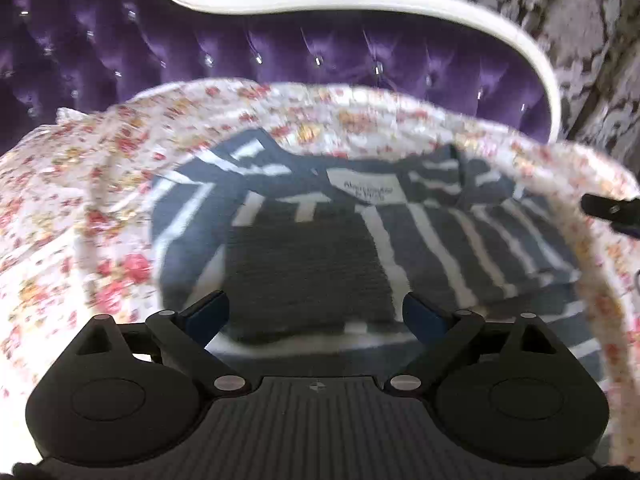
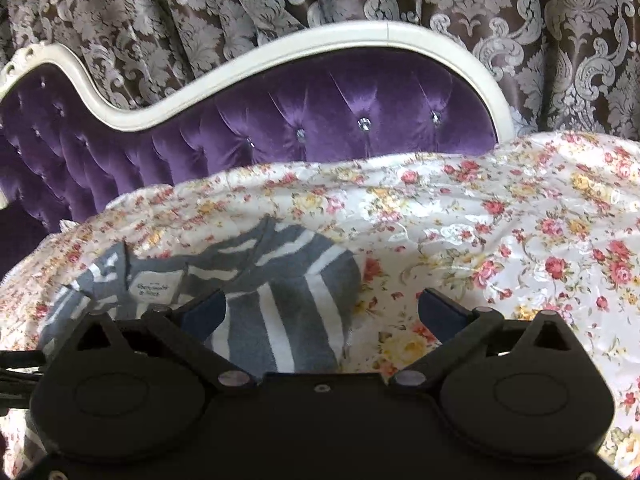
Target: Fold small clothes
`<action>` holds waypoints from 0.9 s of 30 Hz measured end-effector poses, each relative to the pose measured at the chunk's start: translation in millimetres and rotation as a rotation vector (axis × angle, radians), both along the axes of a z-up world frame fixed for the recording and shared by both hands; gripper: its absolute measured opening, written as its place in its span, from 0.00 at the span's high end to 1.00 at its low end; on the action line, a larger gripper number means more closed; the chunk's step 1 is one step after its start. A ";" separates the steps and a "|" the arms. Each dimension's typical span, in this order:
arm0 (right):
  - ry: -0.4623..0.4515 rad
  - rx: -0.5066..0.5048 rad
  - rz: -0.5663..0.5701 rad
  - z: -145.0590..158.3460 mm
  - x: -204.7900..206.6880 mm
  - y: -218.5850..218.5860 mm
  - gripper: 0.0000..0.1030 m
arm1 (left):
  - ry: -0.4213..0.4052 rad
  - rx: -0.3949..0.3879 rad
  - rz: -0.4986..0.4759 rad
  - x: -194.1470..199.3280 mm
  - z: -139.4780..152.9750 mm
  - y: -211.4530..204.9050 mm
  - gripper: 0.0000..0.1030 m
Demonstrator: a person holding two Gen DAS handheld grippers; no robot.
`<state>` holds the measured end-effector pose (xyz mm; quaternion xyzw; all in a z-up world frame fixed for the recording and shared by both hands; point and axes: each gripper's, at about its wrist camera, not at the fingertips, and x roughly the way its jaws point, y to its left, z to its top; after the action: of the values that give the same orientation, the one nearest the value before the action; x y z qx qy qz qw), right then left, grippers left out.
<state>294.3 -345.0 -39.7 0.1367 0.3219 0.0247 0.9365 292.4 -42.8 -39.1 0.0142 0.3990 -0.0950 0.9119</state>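
Note:
A grey garment with white stripes lies spread on a floral bedspread, its white neck label facing up. My left gripper hovers over the garment's middle with its blue-padded jaws wide apart and nothing between them. In the right wrist view the same striped garment lies at lower left with its label showing. My right gripper stands open over the garment's right edge and the bedspread, gripping nothing. A black tip of the right gripper shows at the right edge of the left wrist view.
A purple tufted headboard with a curved white frame rises behind the bed. Grey damask curtains hang behind it. The bedspread bunches into folds at the left.

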 end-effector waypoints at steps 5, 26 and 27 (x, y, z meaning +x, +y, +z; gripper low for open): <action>-0.064 0.036 0.002 6.8 -11.2 -0.2 0.00 | -0.076 -0.018 0.000 -46.9 29.3 17.3 0.09; -0.077 0.235 0.127 33.4 -142.9 48.8 0.00 | -0.042 -0.109 0.060 -178.7 28.8 89.4 0.08; -0.066 0.235 0.138 32.6 -150.4 52.2 0.00 | -0.040 -0.108 0.061 -181.9 27.5 90.5 0.08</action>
<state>143.9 -292.9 -7.2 0.2222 0.2942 0.1312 0.9203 110.6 47.7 -11.6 -0.0453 0.3752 -0.0882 0.9216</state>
